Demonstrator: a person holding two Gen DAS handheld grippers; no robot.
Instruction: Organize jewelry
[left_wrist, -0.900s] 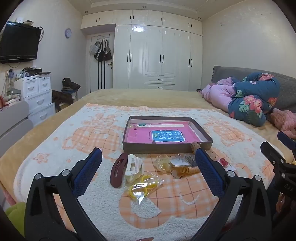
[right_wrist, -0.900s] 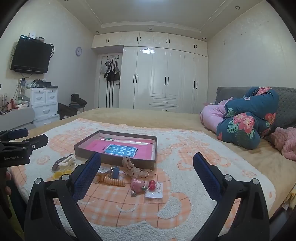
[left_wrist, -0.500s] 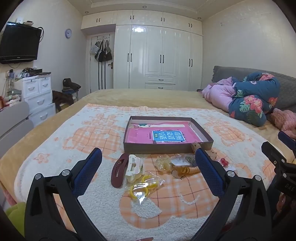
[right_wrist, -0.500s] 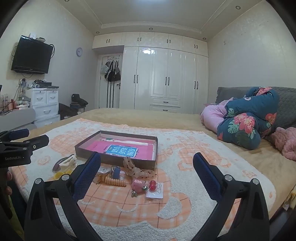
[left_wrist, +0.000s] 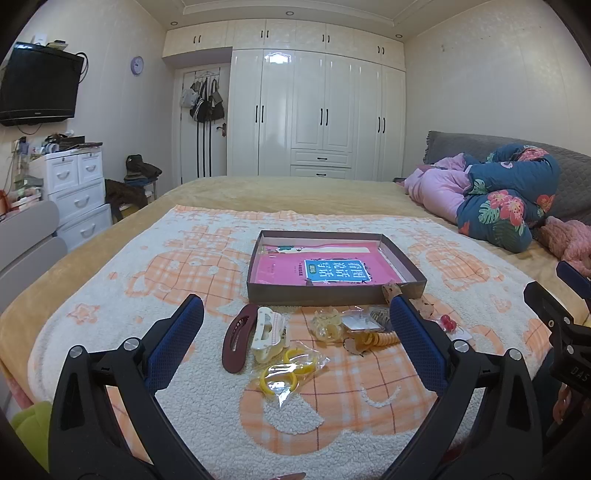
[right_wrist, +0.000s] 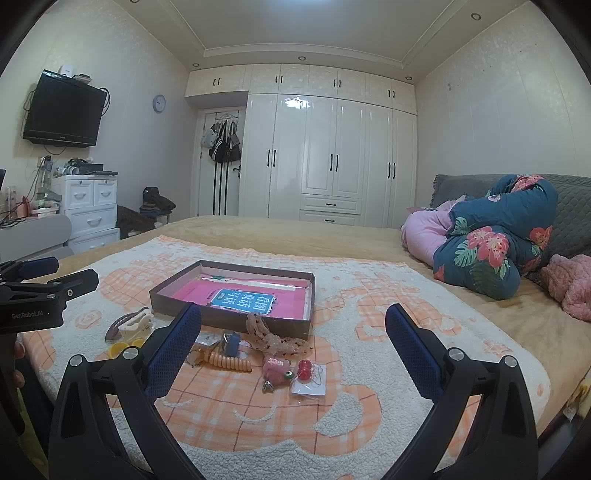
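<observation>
A shallow brown box (left_wrist: 334, 291) (right_wrist: 229, 317) with a pink book inside lies on a fleecy orange-and-white blanket. In front of it lie hair and jewelry pieces: a maroon clip (left_wrist: 236, 341), a cream claw clip (left_wrist: 267, 334), bagged yellow rings (left_wrist: 286, 371), an orange coil tie (right_wrist: 229, 360), a pink charm (right_wrist: 277, 369) and red beads (right_wrist: 304, 365). My left gripper (left_wrist: 295, 332) hovers open over the clips, empty. My right gripper (right_wrist: 293, 338) is open above the coil tie and charm, holding nothing.
The blanket (left_wrist: 369, 406) covers a tan bed. A floral quilt bundle (right_wrist: 491, 243) and pink plush (right_wrist: 569, 284) lie at the right. White drawers (left_wrist: 75, 192), a wall television (right_wrist: 62, 110) and wardrobes (right_wrist: 332, 162) stand behind. Each gripper shows at the other view's edge.
Both views have shifted only slightly, with the box and trinkets drifting a little in frame. Both grippers stay open and nothing has been picked up.
</observation>
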